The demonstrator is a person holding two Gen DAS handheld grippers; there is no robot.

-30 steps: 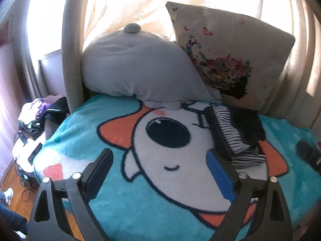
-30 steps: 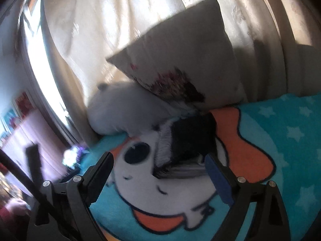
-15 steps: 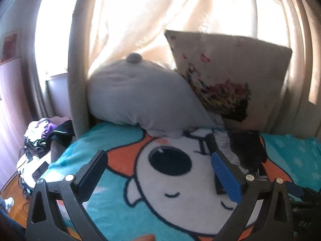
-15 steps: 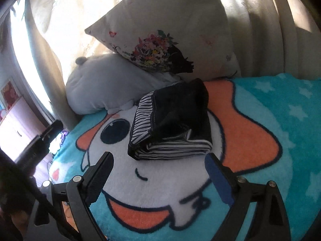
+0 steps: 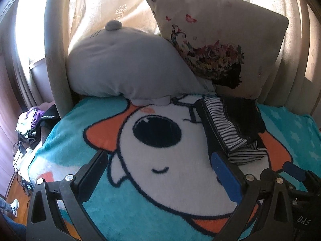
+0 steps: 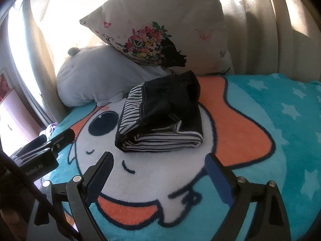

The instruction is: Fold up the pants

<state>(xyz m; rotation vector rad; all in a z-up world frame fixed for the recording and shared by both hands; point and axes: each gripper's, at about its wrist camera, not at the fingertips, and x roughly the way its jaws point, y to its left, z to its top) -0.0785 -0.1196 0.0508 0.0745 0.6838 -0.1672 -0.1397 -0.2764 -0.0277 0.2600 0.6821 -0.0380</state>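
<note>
The pants (image 6: 162,118), black with a black-and-white striped lining, lie folded in a compact stack on the cartoon blanket (image 6: 240,132). In the left wrist view the pants (image 5: 230,124) sit ahead and to the right. My left gripper (image 5: 160,172) is open and empty, held above the blanket short of the pants. My right gripper (image 6: 158,172) is open and empty, just in front of the stack and not touching it. The left gripper (image 6: 50,146) also shows at the left of the right wrist view.
A grey plush pillow (image 5: 128,68) and a floral cushion (image 5: 216,46) lean against the curtain (image 5: 112,2) behind the pants. A pile of clothes (image 5: 34,122) and cables lie beside the bed at the left, above a wooden floor.
Both grippers have shifted over the blanket and now sit steady and side by side facing the folded pants. The pants have not moved. Both grippers stayed open.
</note>
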